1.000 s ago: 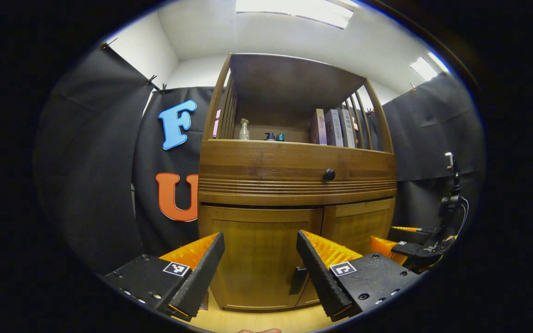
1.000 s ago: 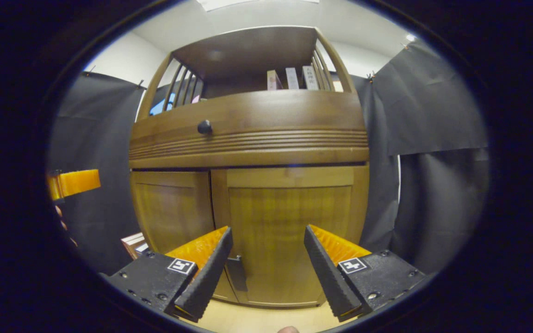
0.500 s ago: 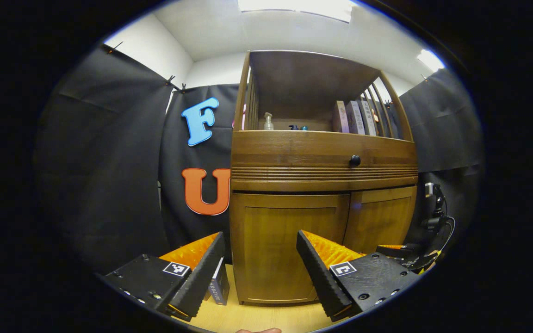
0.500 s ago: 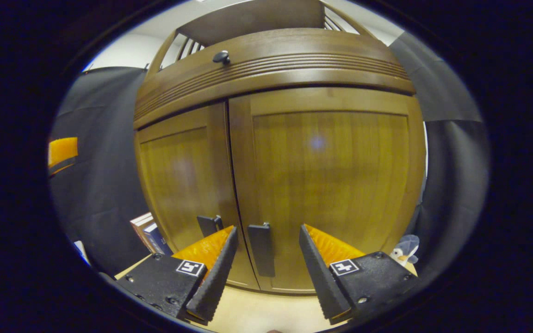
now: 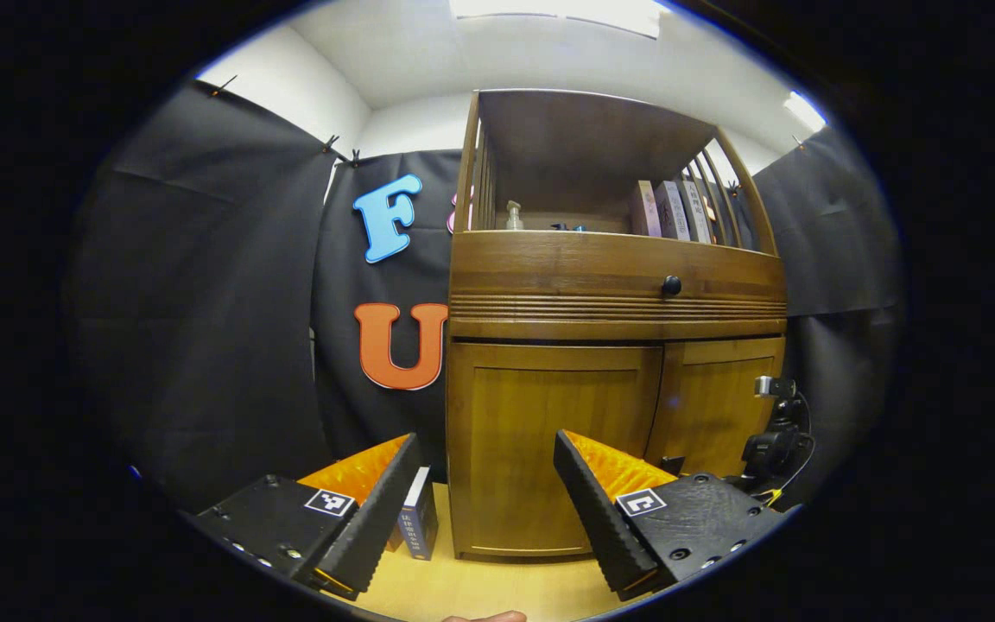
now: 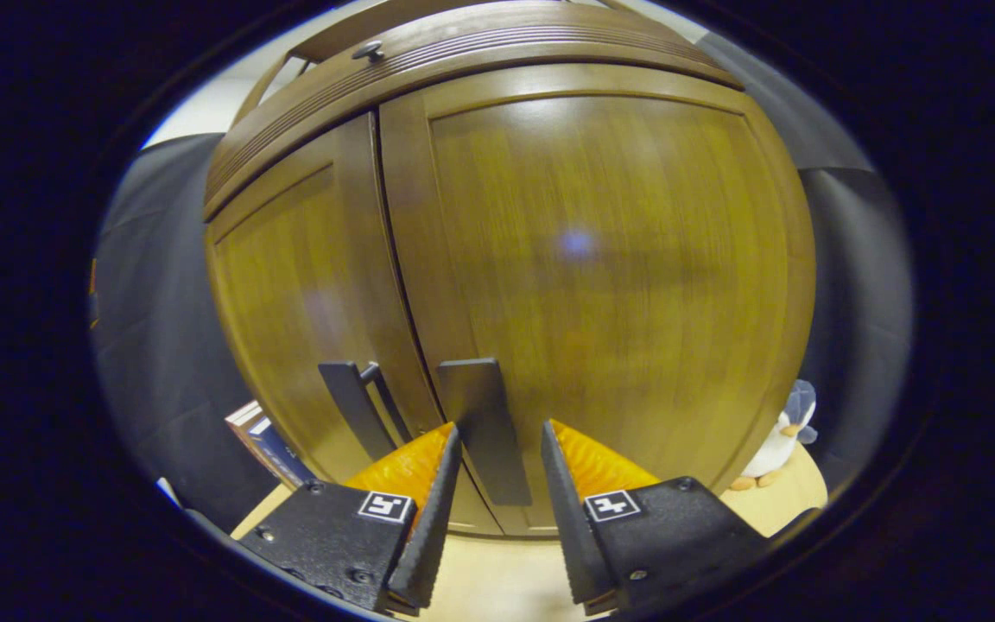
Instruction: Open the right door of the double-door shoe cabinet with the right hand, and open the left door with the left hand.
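Shoe cabinet [image 5: 618, 328] upright on wood floor [image 5: 480, 587], both doors closed. Right gripper [image 6: 497, 484] close up to right door [image 6: 601, 285]; fingers spread, one each side of dark right handle [image 6: 484, 428], gaps visible, not clamped. Left handle [image 6: 351, 406] just beside, on left door [image 6: 290, 294]. Left gripper [image 5: 484, 497] well back from cabinet, jaws wide apart, nothing between. Book [image 5: 418, 523] standing on floor beside cabinet's left side. Plush toy [image 6: 778, 445] on floor at cabinet's right corner.
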Tool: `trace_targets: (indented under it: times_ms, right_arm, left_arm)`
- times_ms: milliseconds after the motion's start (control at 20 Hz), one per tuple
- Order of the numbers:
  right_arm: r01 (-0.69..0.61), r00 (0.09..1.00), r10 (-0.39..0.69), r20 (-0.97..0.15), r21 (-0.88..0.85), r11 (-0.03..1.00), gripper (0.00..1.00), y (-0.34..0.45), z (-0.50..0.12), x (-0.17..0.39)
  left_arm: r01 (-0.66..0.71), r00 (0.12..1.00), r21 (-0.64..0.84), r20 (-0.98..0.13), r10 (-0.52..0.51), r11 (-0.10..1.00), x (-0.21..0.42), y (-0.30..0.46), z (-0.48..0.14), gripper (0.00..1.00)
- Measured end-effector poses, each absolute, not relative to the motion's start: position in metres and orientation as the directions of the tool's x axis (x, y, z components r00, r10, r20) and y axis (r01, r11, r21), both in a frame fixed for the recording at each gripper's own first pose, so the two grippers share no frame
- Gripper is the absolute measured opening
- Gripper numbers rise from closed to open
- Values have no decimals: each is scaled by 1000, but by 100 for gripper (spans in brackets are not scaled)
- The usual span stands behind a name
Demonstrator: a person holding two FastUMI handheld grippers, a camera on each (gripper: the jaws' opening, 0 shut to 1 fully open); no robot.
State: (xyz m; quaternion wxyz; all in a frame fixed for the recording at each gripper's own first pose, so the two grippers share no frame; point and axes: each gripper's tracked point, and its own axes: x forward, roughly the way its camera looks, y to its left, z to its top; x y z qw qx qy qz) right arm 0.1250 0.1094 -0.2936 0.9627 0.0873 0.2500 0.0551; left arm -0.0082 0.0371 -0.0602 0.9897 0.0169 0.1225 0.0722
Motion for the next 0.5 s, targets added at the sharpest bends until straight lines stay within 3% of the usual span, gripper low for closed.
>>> trace_targets:
  times_ms: [250,500]
  right_arm:
    - [-8,889,71,-452,140,990,41,114,-296,137]
    - [37,897,21,-442,122,992,37,114,-296,139]
  left_arm:
    - [-139,953,54,-264,148,989,-13,39,-62,94]
    - [-105,958,43,-265,113,993,-17,28,-59,94]
